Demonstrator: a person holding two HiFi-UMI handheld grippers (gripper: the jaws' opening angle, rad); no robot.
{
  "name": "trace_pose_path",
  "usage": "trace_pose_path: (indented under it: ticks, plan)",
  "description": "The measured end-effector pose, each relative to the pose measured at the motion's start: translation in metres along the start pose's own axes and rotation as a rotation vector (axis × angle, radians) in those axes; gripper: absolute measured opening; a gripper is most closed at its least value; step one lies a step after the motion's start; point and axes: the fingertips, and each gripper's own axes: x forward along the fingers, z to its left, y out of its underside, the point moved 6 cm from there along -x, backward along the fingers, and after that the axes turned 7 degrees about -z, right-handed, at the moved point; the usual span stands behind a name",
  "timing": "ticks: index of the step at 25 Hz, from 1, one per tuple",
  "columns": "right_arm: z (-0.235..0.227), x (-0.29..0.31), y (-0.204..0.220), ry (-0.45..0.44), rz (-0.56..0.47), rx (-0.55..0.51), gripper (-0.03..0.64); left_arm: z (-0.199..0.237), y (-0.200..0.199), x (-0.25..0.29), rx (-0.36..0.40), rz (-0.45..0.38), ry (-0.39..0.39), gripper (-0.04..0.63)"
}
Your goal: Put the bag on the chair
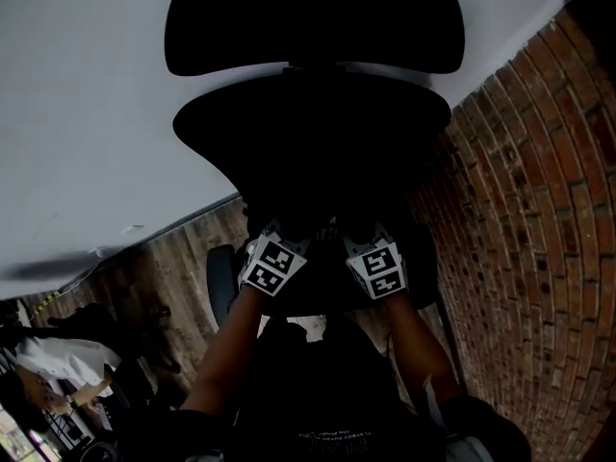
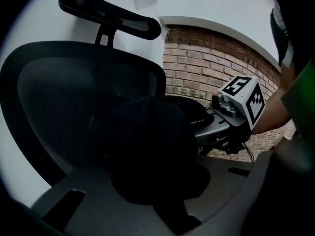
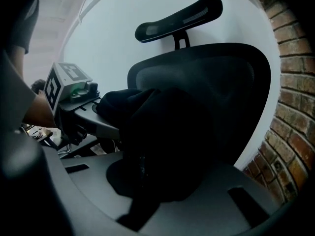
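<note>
A black office chair faces me, its mesh backrest (image 1: 313, 133) and headrest (image 1: 313, 22) against a white wall. The black bag (image 1: 322, 258) hangs in front of the backrest, held between both grippers. My left gripper (image 1: 274, 263) and right gripper (image 1: 375, 268) are side by side, each shut on the bag's dark fabric. In the left gripper view the bag (image 2: 147, 146) fills the space between the jaws of the left gripper (image 2: 162, 191), with the backrest (image 2: 64, 97) behind. The right gripper view shows the bag (image 3: 162, 141) bunched in the right gripper (image 3: 147, 191). The seat is hidden.
A red brick wall (image 1: 539, 210) runs close along the right of the chair. Wooden floor (image 1: 183, 258) shows at the left, with the chair's armrest (image 1: 221, 277). A person in white (image 1: 48, 373) is at the lower left, beside dark objects.
</note>
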Motion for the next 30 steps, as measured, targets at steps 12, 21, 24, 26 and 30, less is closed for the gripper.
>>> trace_pose_path:
  ticks: [12, 21, 24, 26, 30]
  plan:
    - [-0.010, 0.036, 0.050, -0.060, 0.092, -0.002, 0.046, 0.010, 0.053, 0.031, -0.044, 0.085, 0.009, 0.064]
    - [-0.014, 0.056, 0.086, -0.093, 0.154, 0.006, 0.046, 0.014, 0.092, 0.050, -0.077, 0.139, 0.015, 0.066]
    - [-0.014, 0.063, 0.096, -0.099, 0.171, 0.018, 0.046, 0.017, 0.102, 0.056, -0.093, 0.137, 0.011, 0.066]
    - [-0.015, 0.066, 0.103, -0.101, 0.184, 0.023, 0.046, 0.017, 0.111, 0.058, -0.110, 0.154, 0.007, 0.066]
    - [-0.015, 0.071, 0.111, -0.108, 0.185, 0.030, 0.046, 0.018, 0.116, 0.058, -0.136, 0.162, 0.009, 0.066]
